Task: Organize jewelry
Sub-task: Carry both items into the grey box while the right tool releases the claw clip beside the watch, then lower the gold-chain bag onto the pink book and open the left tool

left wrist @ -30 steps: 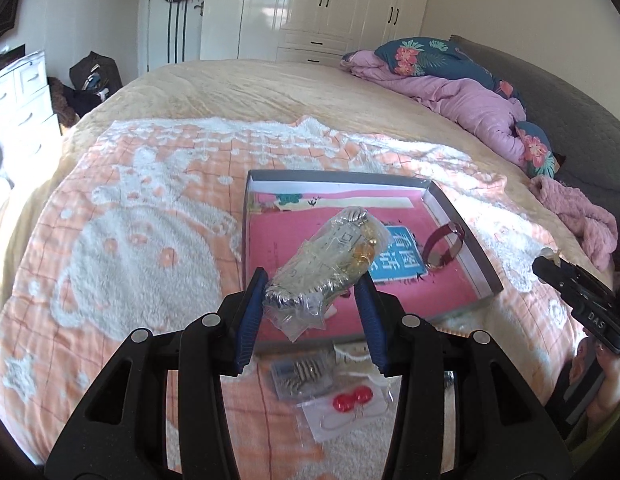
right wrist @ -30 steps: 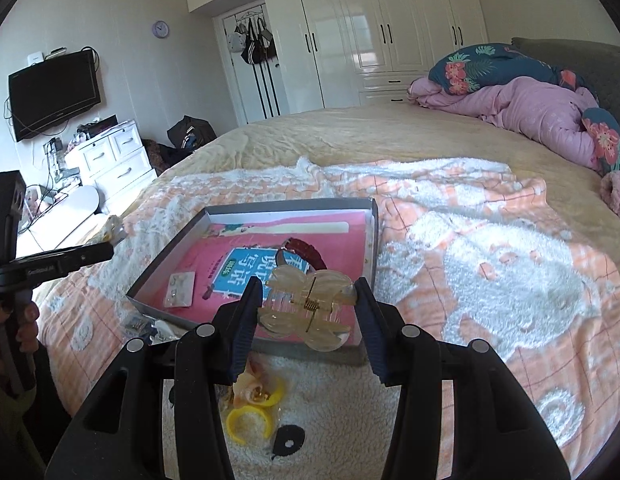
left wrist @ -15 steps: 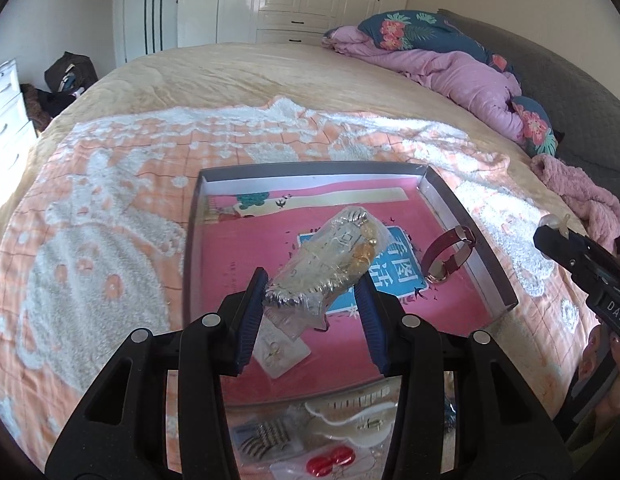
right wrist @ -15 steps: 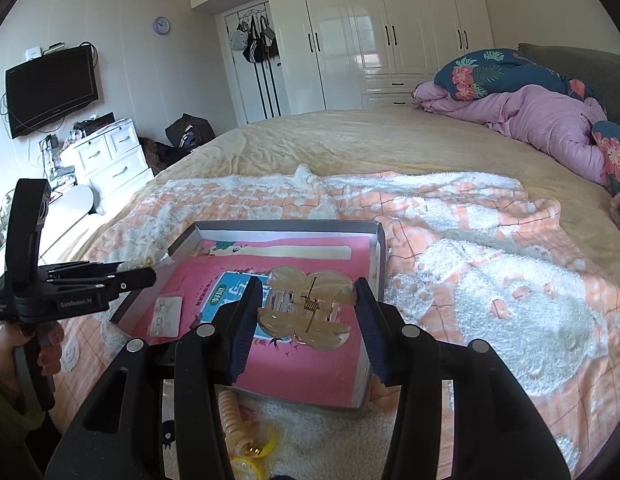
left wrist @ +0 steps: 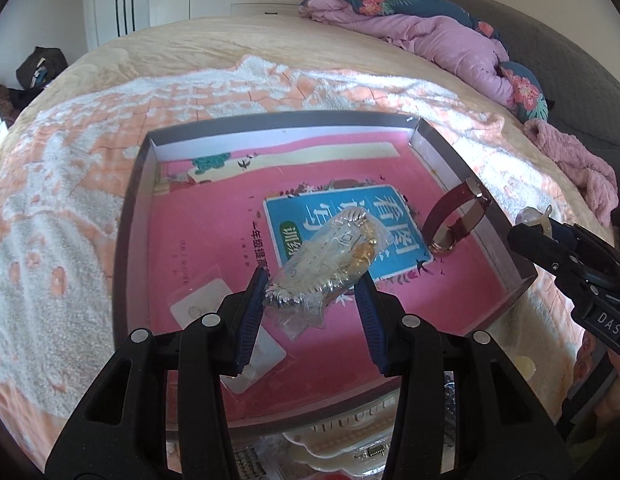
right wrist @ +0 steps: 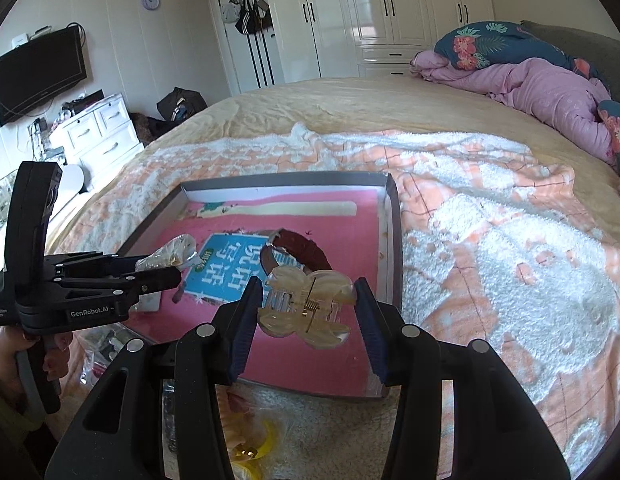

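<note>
Jewelry bag [left wrist: 330,256], clear plastic with gold and silver pieces inside, is pinched between the blue pads of the left gripper [left wrist: 313,292] and held above the pink floor of the grey tray [left wrist: 134,184]. Same bag shows in the right wrist view [right wrist: 170,254], sticking out of the left gripper [right wrist: 150,276] over the tray's left half. Right gripper [right wrist: 308,306] is clamped on a translucent cream hair claw [right wrist: 306,308], above the tray's near right part. Tray [right wrist: 394,240] sits on the peach-and-white blanket [right wrist: 490,248] on the bed. Inside it: red-strap watch [left wrist: 456,218] against the right wall, small clear packet [left wrist: 226,334] near the front left. More loose packets [left wrist: 350,450] lie on the blanket just in front of the tray, partly hidden by the gripper.
</note>
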